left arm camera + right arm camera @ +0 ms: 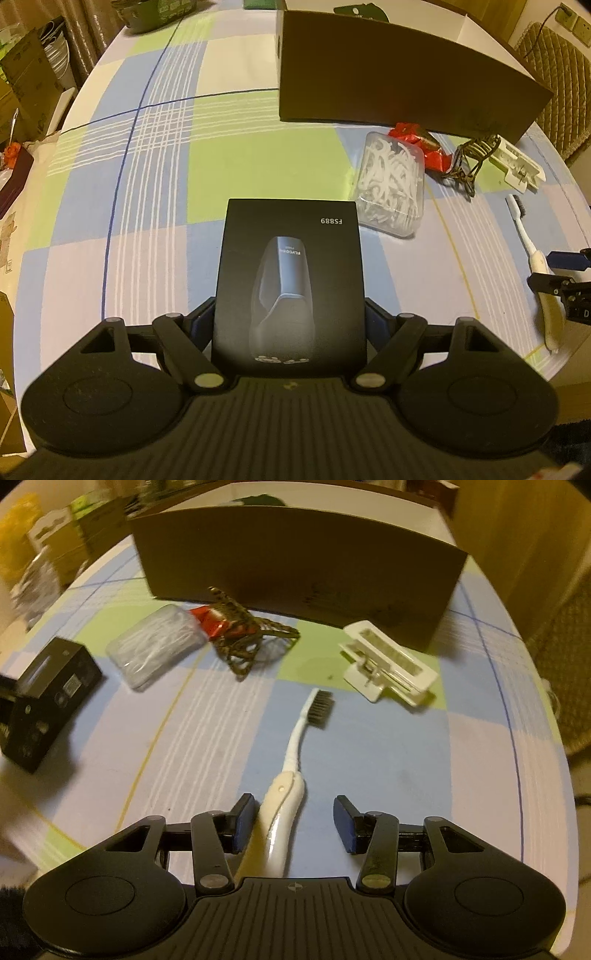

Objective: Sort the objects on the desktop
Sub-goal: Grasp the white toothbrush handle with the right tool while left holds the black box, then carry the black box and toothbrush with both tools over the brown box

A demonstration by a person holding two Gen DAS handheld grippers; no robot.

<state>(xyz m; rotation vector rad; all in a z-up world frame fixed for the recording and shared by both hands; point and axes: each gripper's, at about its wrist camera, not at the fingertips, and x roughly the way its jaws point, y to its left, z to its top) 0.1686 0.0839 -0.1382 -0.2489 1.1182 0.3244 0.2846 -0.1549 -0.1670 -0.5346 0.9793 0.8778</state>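
Note:
My left gripper (pixel 290 306) is shut on a black shaver box (pixel 291 273), with a pad against each side of it, above the checked tablecloth. The same box shows at the left of the right wrist view (pixel 51 698). A white toothbrush (pixel 295 746) with dark bristles lies on the cloth, and its thick handle runs between the fingers of my right gripper (pixel 294 812). The left pad (pixel 243 823) sits close beside the handle; the right pad (pixel 345 823) stands clear of it. In the left wrist view the toothbrush (pixel 524 229) and right gripper (pixel 561 273) are at the far right.
A large brown cardboard box (pixel 295 561) stands at the back. In front of it lie a clear case of floss picks (pixel 155 646), a red wrapper (pixel 210 622), a brown hair claw (pixel 243 635) and a white clip (pixel 391 664). The round table's edge (pixel 554 738) curves close on the right.

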